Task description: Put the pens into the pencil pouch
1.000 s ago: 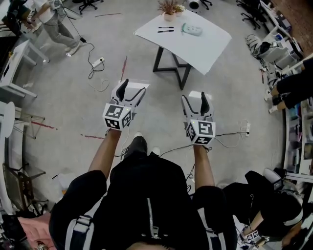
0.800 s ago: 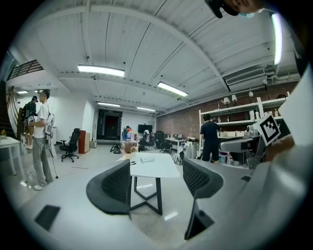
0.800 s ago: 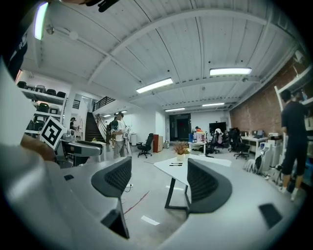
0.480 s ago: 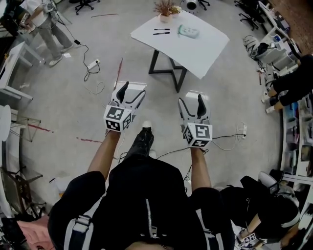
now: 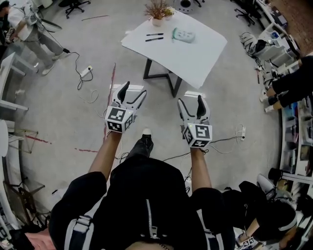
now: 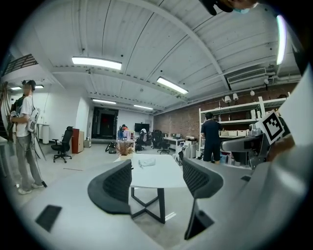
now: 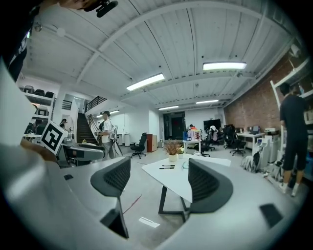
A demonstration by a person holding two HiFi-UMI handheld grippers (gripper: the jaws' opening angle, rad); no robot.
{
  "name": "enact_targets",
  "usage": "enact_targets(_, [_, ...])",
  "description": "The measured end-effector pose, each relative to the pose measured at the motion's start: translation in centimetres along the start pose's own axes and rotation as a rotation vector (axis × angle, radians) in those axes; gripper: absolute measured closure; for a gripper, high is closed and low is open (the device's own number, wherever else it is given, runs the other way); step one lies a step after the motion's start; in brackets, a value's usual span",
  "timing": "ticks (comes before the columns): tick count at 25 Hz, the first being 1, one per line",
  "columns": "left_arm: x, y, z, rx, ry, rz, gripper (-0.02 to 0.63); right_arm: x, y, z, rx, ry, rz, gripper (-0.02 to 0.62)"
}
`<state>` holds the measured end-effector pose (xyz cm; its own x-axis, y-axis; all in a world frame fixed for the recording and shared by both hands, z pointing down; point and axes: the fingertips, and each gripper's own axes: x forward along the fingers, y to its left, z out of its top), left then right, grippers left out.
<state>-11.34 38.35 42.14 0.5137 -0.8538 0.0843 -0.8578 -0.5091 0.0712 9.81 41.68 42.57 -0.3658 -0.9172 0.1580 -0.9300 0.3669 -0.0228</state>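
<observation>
Two black pens (image 5: 154,36) lie side by side on a white table (image 5: 195,51) ahead of me, with a pale green pencil pouch (image 5: 183,35) just to their right. The right gripper view also shows the pens (image 7: 167,167) on the table. In the left gripper view the pouch (image 6: 146,161) rests on the tabletop. My left gripper (image 5: 133,91) and right gripper (image 5: 191,102) are both open and empty, held over the floor well short of the table.
A small potted plant (image 5: 156,10) stands at the table's far corner. Cables and a power strip (image 5: 85,72) lie on the floor to the left. A person (image 5: 24,24) stands far left; office chairs and shelves (image 5: 293,141) line the room's edges.
I have walked closer to the table, which sits lower and nearer in the head view. Both grippers stay open and empty.
</observation>
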Motion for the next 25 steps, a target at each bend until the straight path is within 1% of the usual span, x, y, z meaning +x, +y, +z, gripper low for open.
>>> enact_targets(4, [4.6, 2.5, 0.2, -0.006, 0.012, -0.020, 0.264, 4.5, -1.6, 1.1, 0.001, 0.006, -0.013, 0.227])
enact_targets(8, [8.9, 5.6, 0.2, 0.037, 0.041, -0.038, 0.264, 9.5, -2.6, 1.8, 0.004, 0.007, -0.019, 0.227])
enact_targets(11, [11.1, 7.6, 0.5, 0.047, 0.042, -0.041, 0.264, 13.0, -3.3, 2.3, -0.004, 0.018, -0.016, 0.227])
enact_targets(17, [14.2, 11.3, 0.6, 0.038, 0.048, -0.040, 0.265, 17.8, -3.6, 3.4, 0.000, 0.007, -0.019, 0.227])
enact_targets(25, [16.1, 13.6, 1.0, 0.024, 0.044, -0.042, 0.264, 20.4, -4.2, 4.0, 0.002, 0.010, -0.037, 0.227])
